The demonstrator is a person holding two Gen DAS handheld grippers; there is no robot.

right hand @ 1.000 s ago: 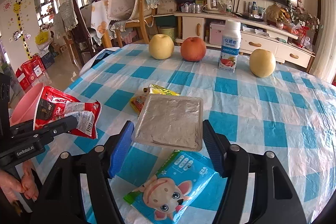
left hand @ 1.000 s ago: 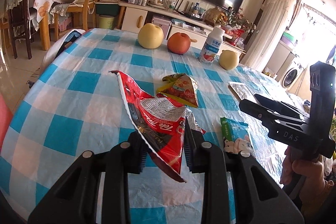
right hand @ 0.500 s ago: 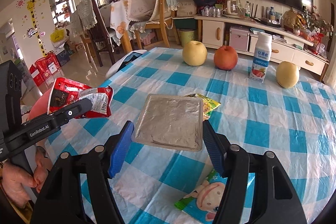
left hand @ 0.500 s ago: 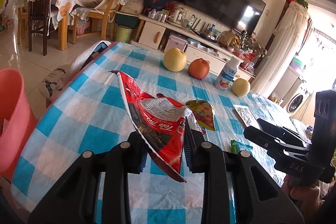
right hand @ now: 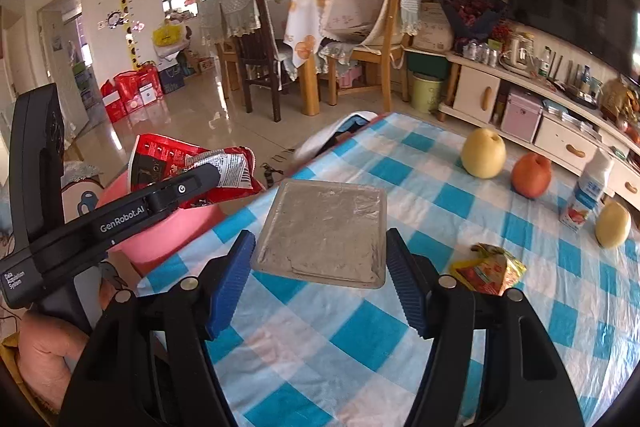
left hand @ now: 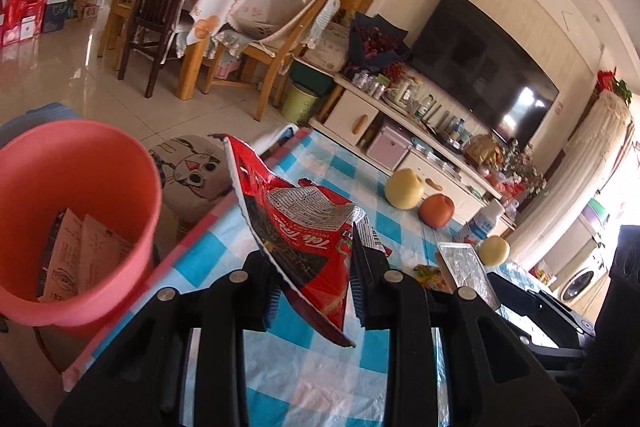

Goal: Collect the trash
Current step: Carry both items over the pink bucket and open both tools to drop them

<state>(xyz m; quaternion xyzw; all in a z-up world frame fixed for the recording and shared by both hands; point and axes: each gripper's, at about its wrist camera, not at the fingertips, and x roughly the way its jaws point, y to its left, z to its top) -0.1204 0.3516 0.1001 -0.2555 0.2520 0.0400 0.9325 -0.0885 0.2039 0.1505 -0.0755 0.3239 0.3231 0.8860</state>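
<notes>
the red snack wrapper (left hand: 304,239) is pinched in the left claw (left hand: 312,291), held in the air over the tabletop's (left hand: 320,371) near edge, beside the pink bucket (left hand: 72,187) that stands on the floor. the left view looks down into the bucket, where brown paper packets (left hand: 80,259) lie; the right view shows only its pink side (right hand: 168,231) behind the left claw (right hand: 200,183). the right claw (right hand: 320,279) is clamped on a flat silver tray (right hand: 324,231), held above the checked cloth. only the right view shows the hand (right hand: 48,351) gripping the left handle. a yellow crumpled wrapper (right hand: 488,267) lies on the tabletop, with two pears (right hand: 482,159), an apple (right hand: 530,175) and a milk bottle (right hand: 586,195) farther off. compared with a second ago, both claws have swung left, from over the cloth's middle towards the bucket, with the same grips.
</notes>
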